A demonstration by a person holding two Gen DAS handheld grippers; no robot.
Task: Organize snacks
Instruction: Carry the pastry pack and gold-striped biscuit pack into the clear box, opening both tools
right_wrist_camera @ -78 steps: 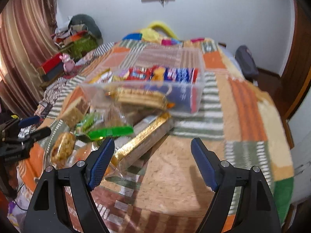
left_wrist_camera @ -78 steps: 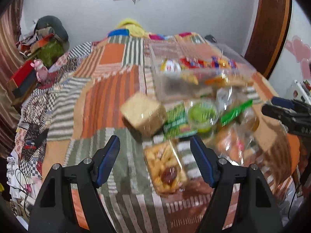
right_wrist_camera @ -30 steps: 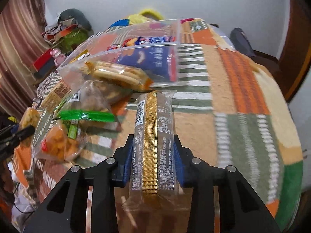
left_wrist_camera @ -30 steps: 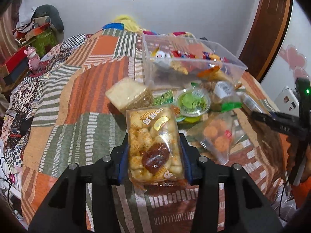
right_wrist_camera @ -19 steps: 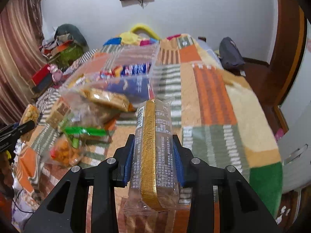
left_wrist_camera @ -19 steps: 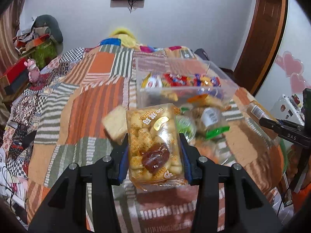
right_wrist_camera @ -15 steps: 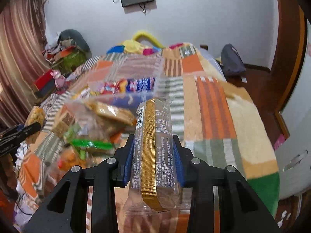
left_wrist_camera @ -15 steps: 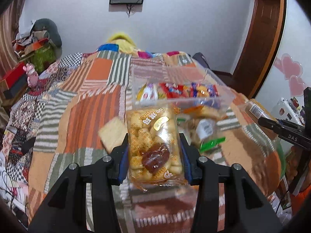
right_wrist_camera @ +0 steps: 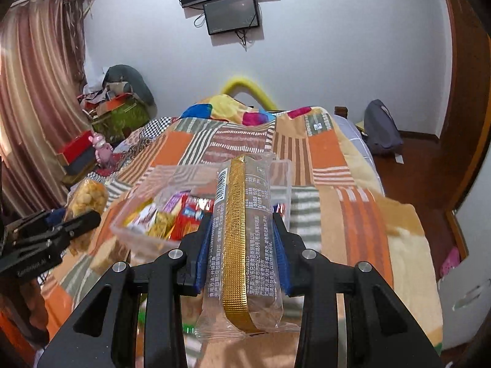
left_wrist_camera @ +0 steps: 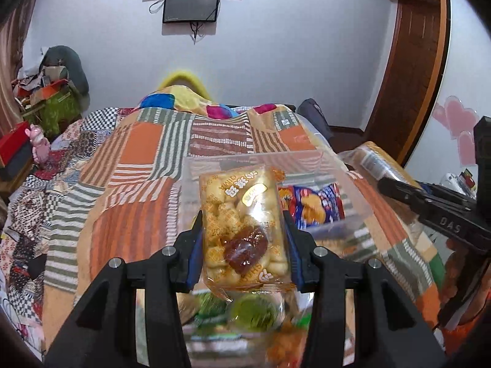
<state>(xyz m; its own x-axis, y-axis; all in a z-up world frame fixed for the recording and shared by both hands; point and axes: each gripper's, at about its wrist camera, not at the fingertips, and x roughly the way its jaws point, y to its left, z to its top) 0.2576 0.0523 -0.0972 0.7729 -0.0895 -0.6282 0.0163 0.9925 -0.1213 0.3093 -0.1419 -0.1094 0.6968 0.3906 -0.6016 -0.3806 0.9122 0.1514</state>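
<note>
My left gripper [left_wrist_camera: 244, 239] is shut on a clear bag of pale puffed snacks [left_wrist_camera: 244, 227] with a brown piece inside, lifted above the bed. Behind it stands a clear plastic box [left_wrist_camera: 346, 181] that holds several bright snack packs. My right gripper [right_wrist_camera: 242, 242] is shut on a long clear-wrapped gold-banded biscuit pack [right_wrist_camera: 242, 233], also raised. The same box [right_wrist_camera: 135, 230] lies ahead and left of it. The left gripper [right_wrist_camera: 73, 217] with its bag [right_wrist_camera: 87, 197] shows at the left edge of the right wrist view. The right gripper's pack [left_wrist_camera: 376, 161] shows at the right of the left wrist view.
Loose snacks [left_wrist_camera: 254, 309], blurred, lie on the patchwork quilt [left_wrist_camera: 132, 184] below the left gripper. Clutter and a pink toy [right_wrist_camera: 102, 150] sit left of the bed. A dark bag [right_wrist_camera: 380, 128] rests on the floor at right, near a wooden door frame.
Both grippers have risen with their packs off the quilt. The box has slid down in both views and now sits close behind each pack.
</note>
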